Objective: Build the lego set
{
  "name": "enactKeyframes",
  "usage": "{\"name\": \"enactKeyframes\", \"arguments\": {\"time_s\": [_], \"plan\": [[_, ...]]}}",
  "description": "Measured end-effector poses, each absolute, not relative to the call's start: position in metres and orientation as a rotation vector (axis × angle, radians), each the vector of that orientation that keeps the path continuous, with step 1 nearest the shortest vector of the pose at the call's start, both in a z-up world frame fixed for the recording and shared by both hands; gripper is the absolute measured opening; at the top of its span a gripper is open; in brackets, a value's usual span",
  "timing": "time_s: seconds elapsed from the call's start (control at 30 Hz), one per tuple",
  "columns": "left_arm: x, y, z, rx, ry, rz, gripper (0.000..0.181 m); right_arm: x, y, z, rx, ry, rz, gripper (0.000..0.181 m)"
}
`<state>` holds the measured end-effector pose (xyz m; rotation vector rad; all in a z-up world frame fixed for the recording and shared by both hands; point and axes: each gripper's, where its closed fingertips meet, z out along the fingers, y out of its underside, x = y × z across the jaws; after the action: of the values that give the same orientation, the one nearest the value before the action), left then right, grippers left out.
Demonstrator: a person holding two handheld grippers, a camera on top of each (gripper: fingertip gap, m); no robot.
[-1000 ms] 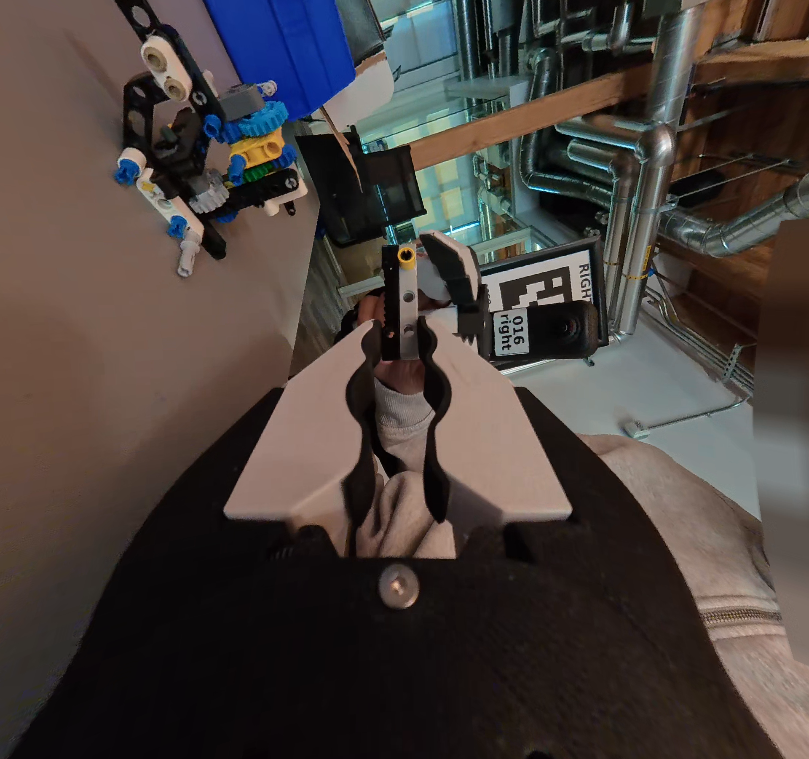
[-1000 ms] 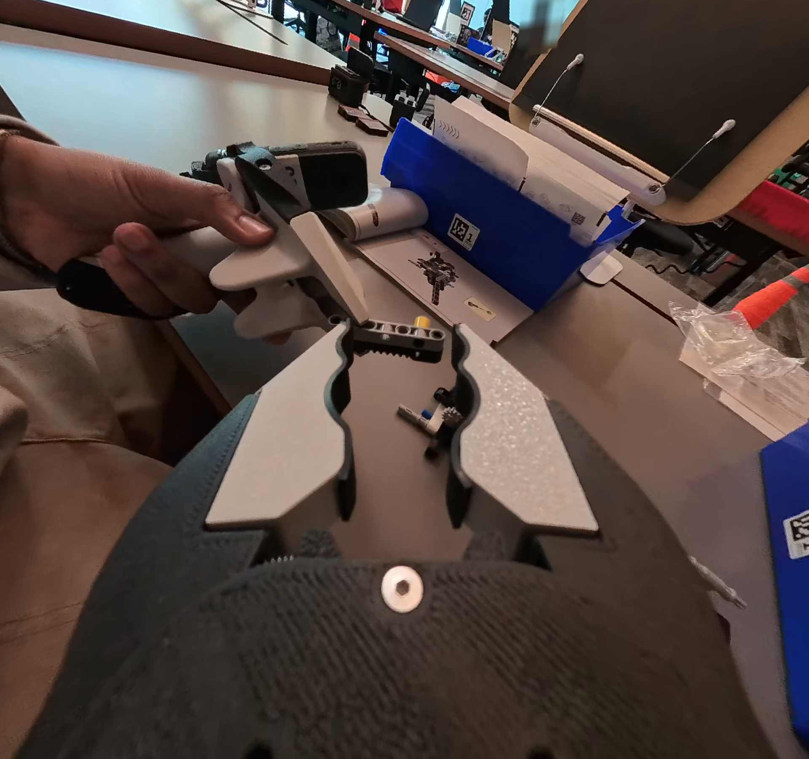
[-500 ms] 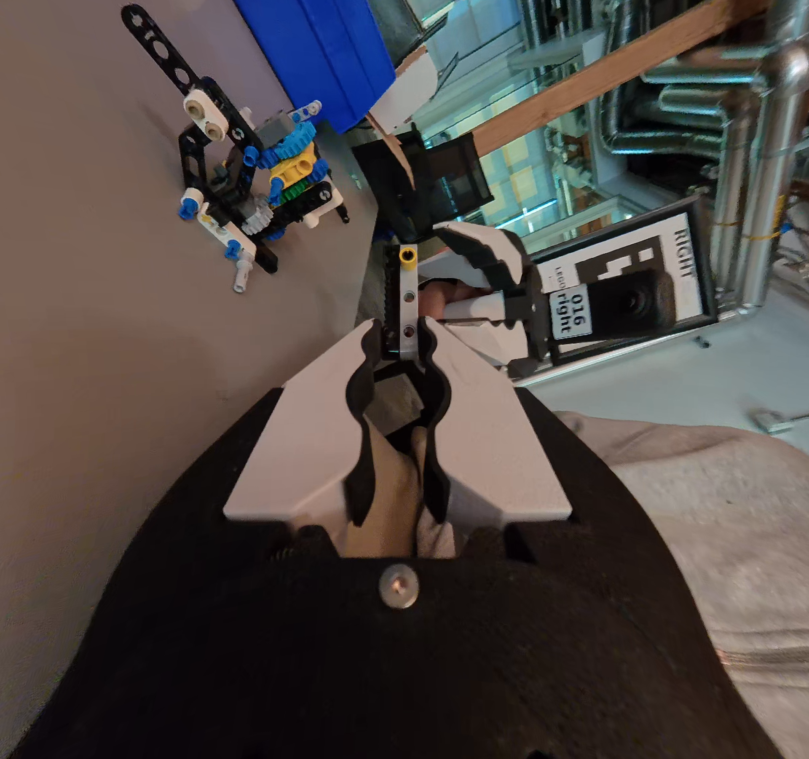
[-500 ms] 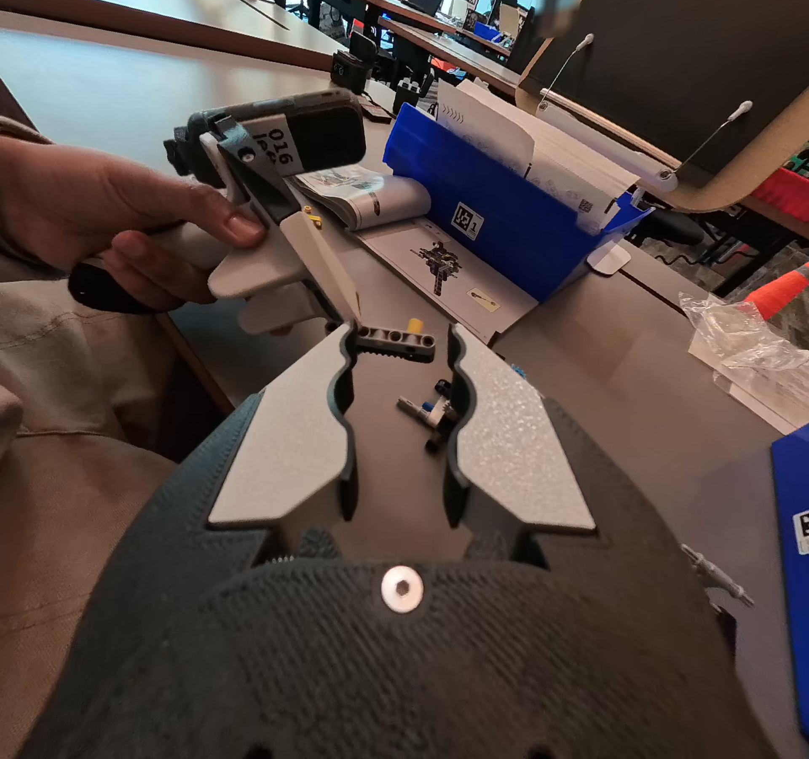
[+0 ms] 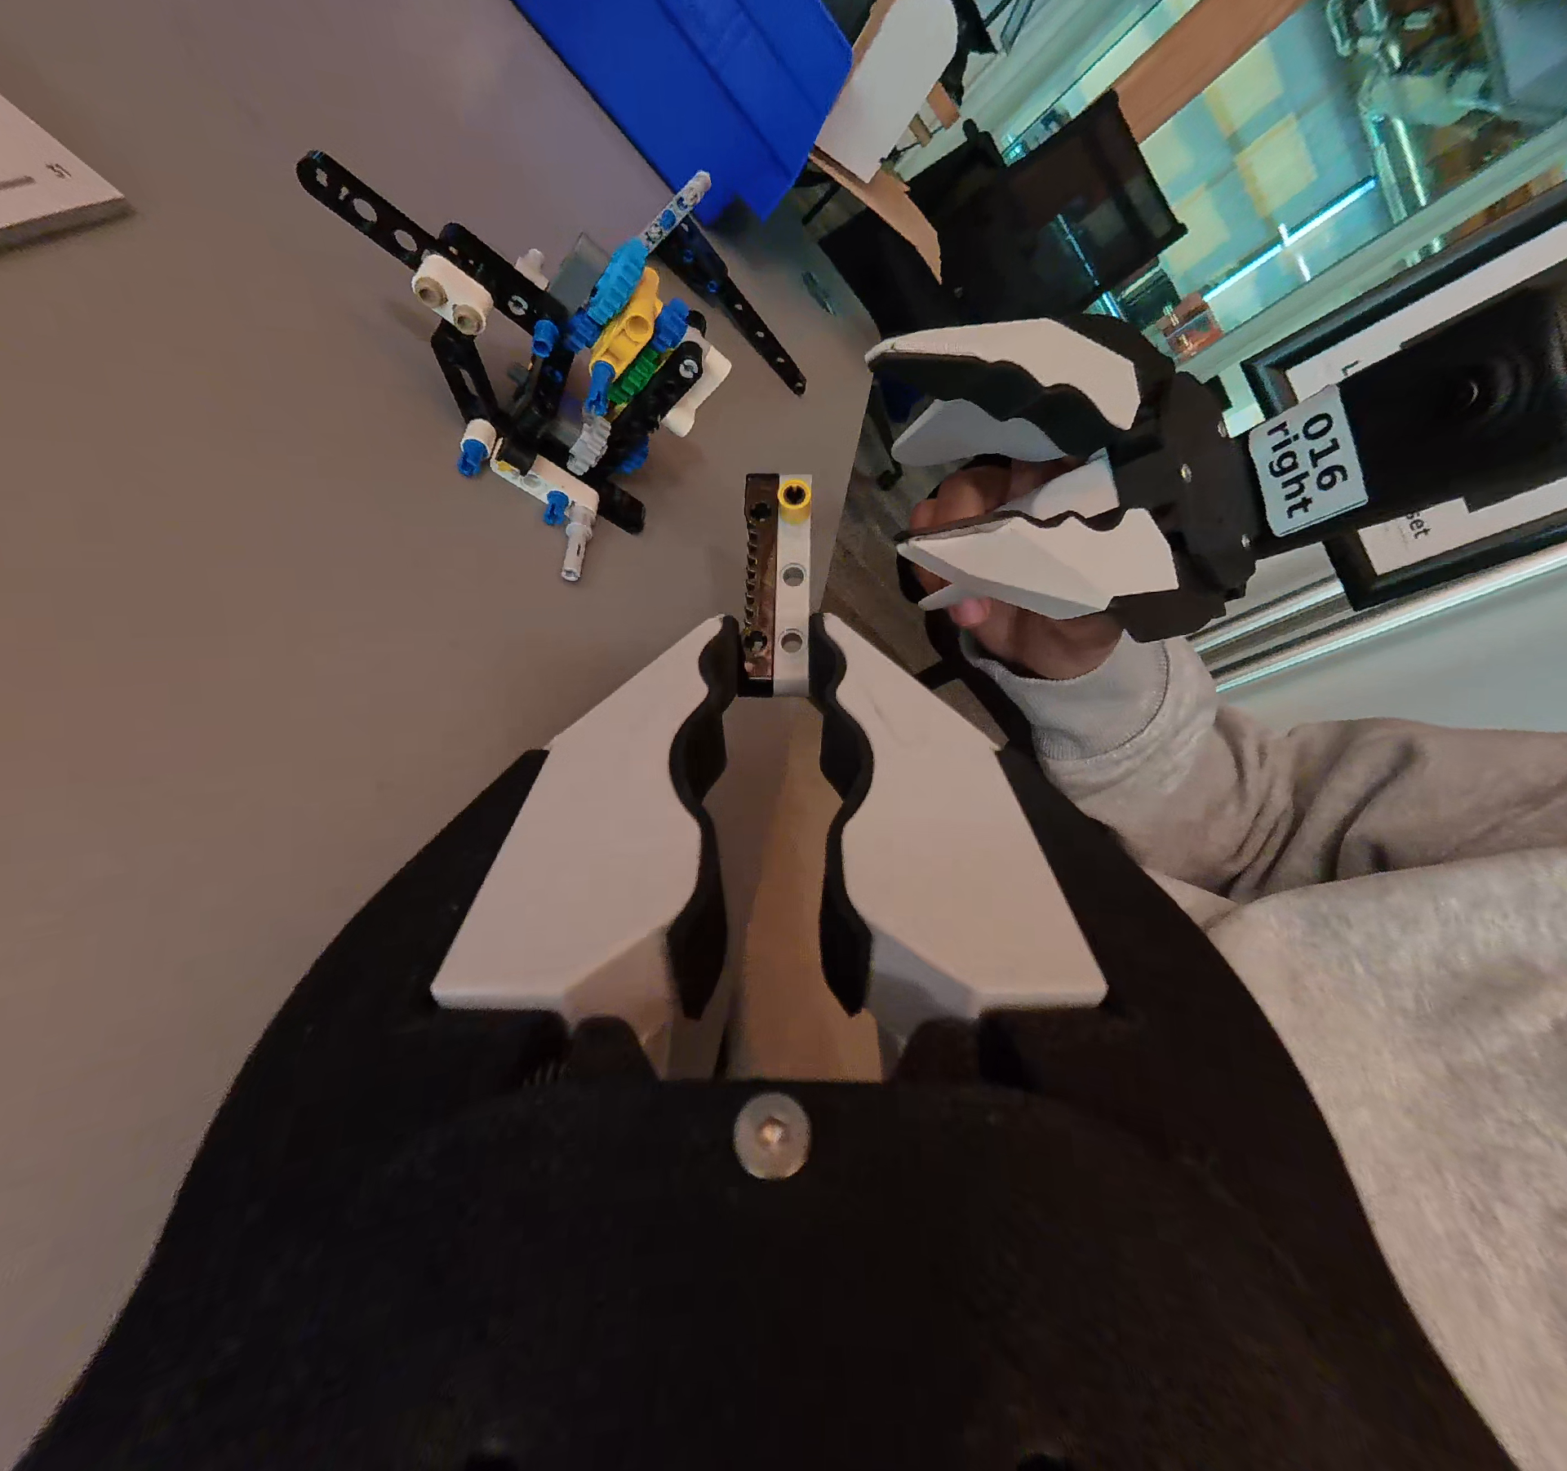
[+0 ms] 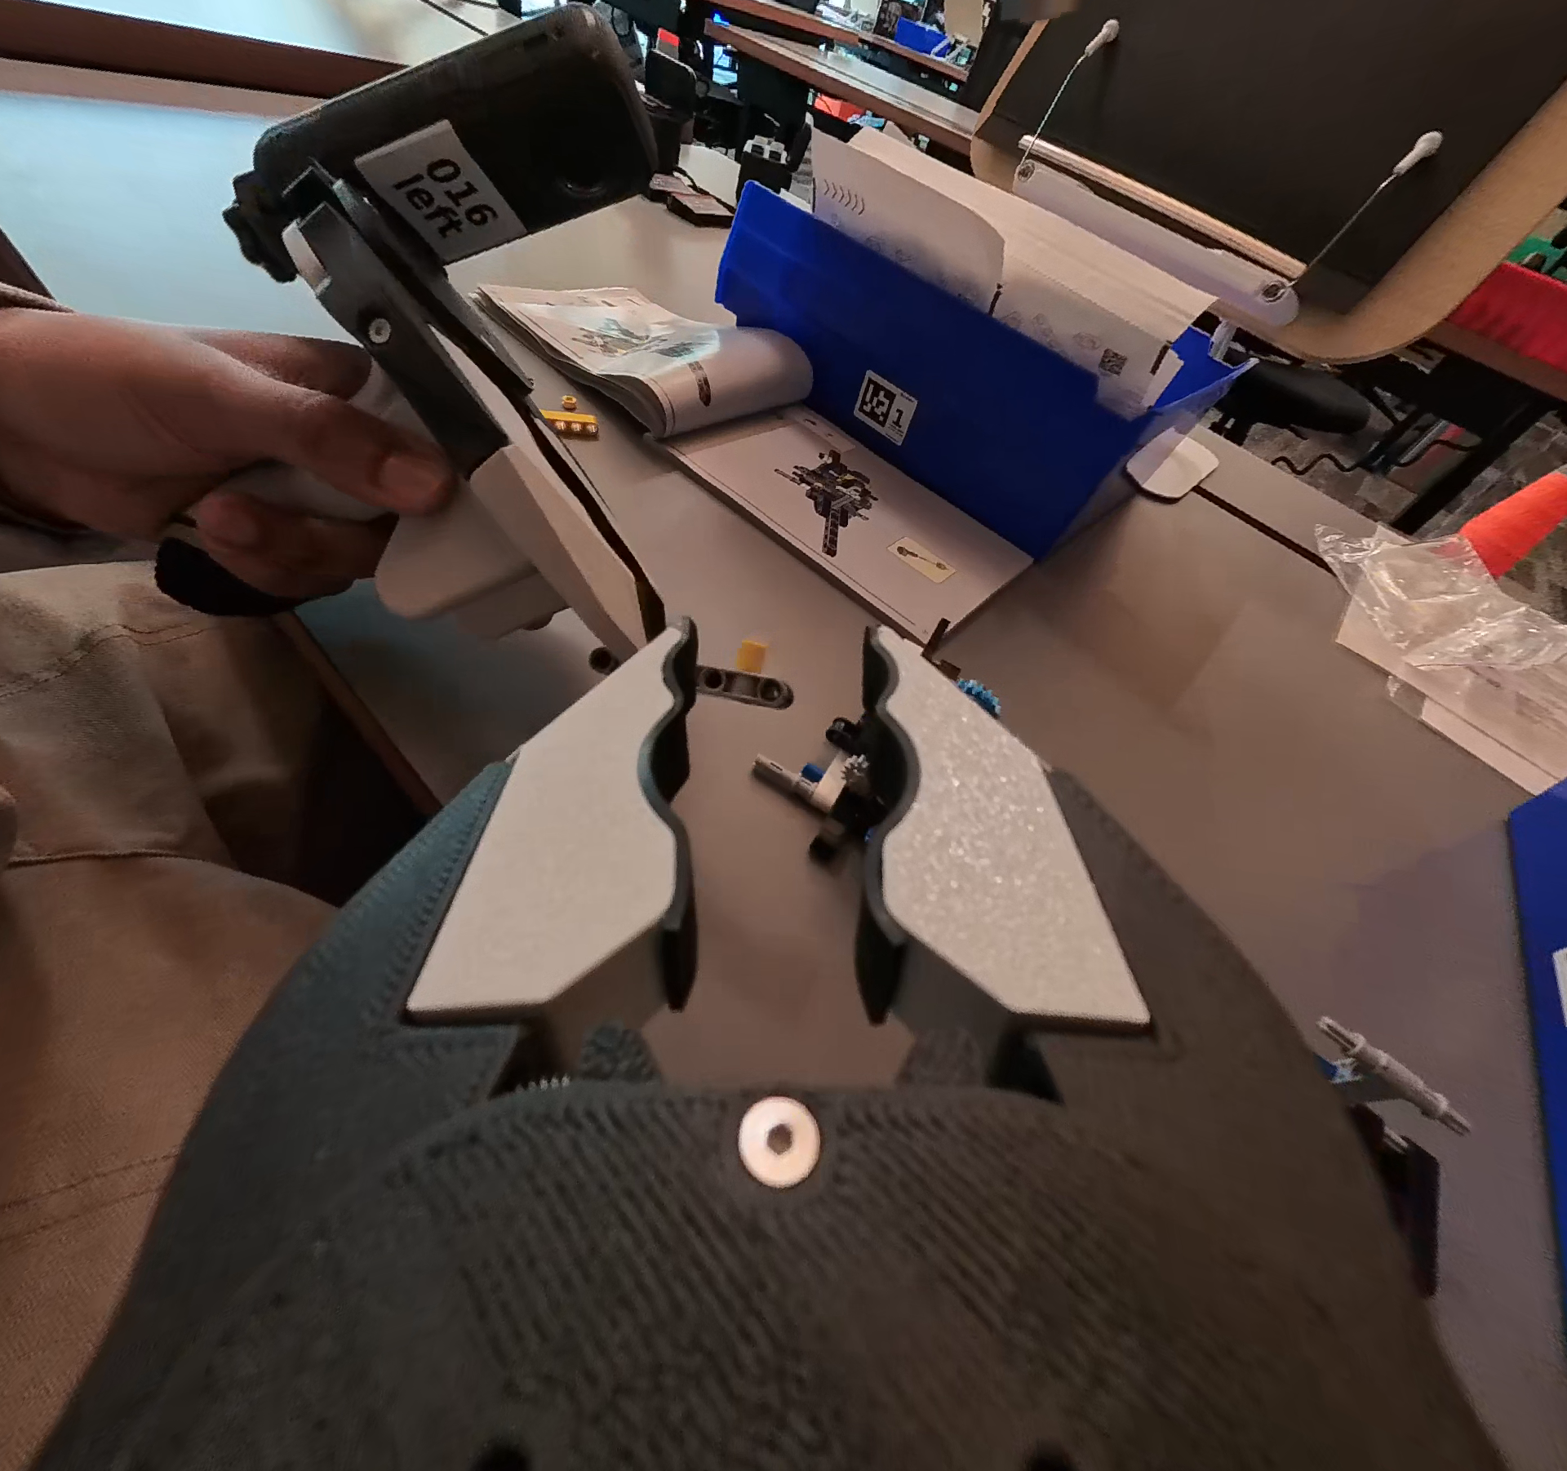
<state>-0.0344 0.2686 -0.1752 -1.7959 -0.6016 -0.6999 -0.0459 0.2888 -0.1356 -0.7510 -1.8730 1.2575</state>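
My left gripper (image 5: 773,650) is shut on a short assembly (image 5: 780,574): a black toothed rack beside a white beam, with a yellow pin at its far end. It holds it in the air near the table edge. The partly built model (image 5: 585,387), black beams with blue, yellow and green gears, stands on the grey table beyond it. My right gripper (image 6: 778,650) is open and empty. It also shows in the left wrist view (image 5: 1017,489), to the right of the held assembly and apart from it. In the right wrist view the assembly (image 6: 742,680) lies just past my fingertips, and the model (image 6: 839,786) is half hidden by my right finger.
A blue bin (image 6: 958,379) with papers stands at the back, and an open instruction booklet (image 6: 678,353) lies in front of it. Small yellow parts (image 6: 570,423) lie by the booklet. A plastic bag (image 6: 1441,625) is at the right, and a grey axle part (image 6: 1391,1087) lies near another blue bin (image 6: 1539,964).
My right gripper has drawn back from the held assembly, which earlier sat between its open fingertips. The left gripper has turned towards the table, still shut on the assembly.
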Motion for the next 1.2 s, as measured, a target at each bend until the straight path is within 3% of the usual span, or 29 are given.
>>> {"name": "enactKeyframes", "arguments": {"time_s": [1.2], "plan": [[-0.0432, 0.2634, -0.1751, -1.803, -0.595, -0.617, 0.013, -0.0499, 0.2952, -0.1369, -0.776, -1.862, 1.25, 0.037]]}}
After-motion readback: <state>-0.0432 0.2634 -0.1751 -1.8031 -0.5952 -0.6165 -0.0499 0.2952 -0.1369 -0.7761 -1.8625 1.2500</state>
